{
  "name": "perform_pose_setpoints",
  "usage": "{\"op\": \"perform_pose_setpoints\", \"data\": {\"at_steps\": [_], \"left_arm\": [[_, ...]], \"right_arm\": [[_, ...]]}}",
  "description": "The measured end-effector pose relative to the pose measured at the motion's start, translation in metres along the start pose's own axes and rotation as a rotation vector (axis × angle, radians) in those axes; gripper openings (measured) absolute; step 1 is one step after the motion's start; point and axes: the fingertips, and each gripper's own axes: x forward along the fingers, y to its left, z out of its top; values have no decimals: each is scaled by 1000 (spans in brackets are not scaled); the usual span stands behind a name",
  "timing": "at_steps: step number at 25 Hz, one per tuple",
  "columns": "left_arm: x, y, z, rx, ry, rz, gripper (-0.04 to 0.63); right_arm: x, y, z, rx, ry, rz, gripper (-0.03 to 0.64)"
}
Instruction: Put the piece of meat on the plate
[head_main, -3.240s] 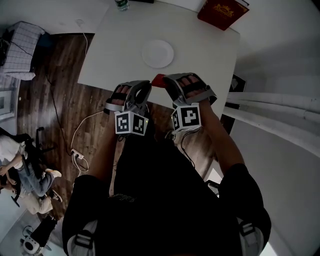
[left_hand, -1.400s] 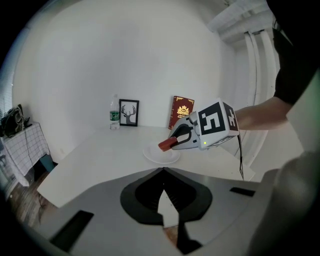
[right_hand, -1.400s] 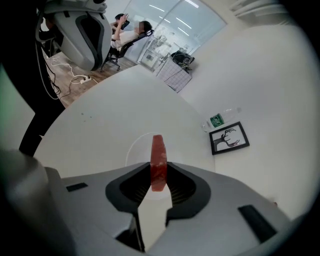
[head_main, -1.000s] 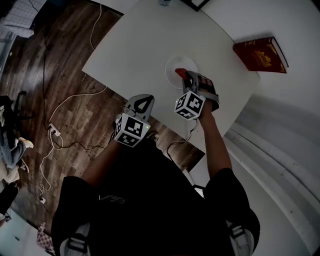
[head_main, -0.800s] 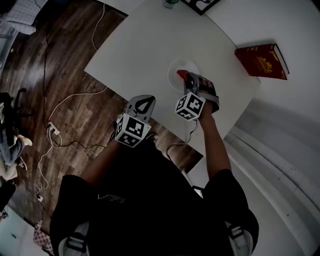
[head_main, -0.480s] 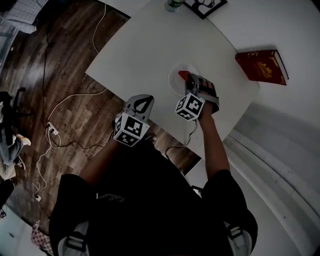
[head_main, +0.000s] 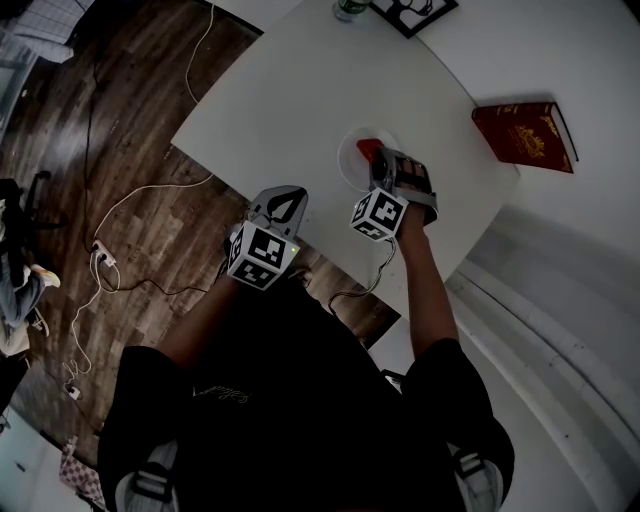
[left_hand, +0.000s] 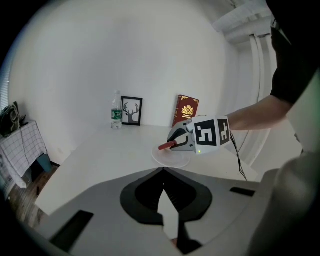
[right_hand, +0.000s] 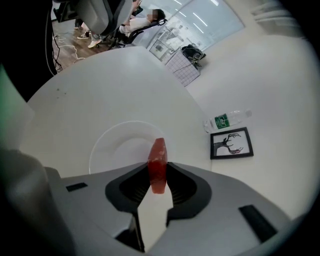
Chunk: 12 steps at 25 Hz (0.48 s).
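Over the white plate (right_hand: 102, 142), the piece of meat (right_hand: 157, 165) stands on edge, clamped between the jaws of the right tongs (right_hand: 158, 175). The left tongs (left_hand: 163, 171), jaws together and empty, hover by the edge of the worktop (right_hand: 75, 95).

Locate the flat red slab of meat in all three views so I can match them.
Head view: upper centre, the red slab of meat sits at the tip of the right gripper, over the round white plate.
Left gripper view: centre, the meat pokes left out of that gripper.
Right gripper view: lower centre, the meat is clamped between the jaws.
Shared landmark: that plate, in all three.
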Motion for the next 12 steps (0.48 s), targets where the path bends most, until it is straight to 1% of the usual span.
{"op": "perform_pose_setpoints", "data": {"at_steps": [2, 6, 12], "left_arm": [[-1, -2, -1, -7, 0, -4, 2], [-4, -5, -1, -13, -6, -10, 2], [-14, -5, 0, -7, -12, 16, 2]], "right_arm": [[0, 2, -1, 23, -5, 17, 114], [1, 7, 1, 32, -9, 42, 132], [1, 15, 4, 79, -29, 70, 164]]}}
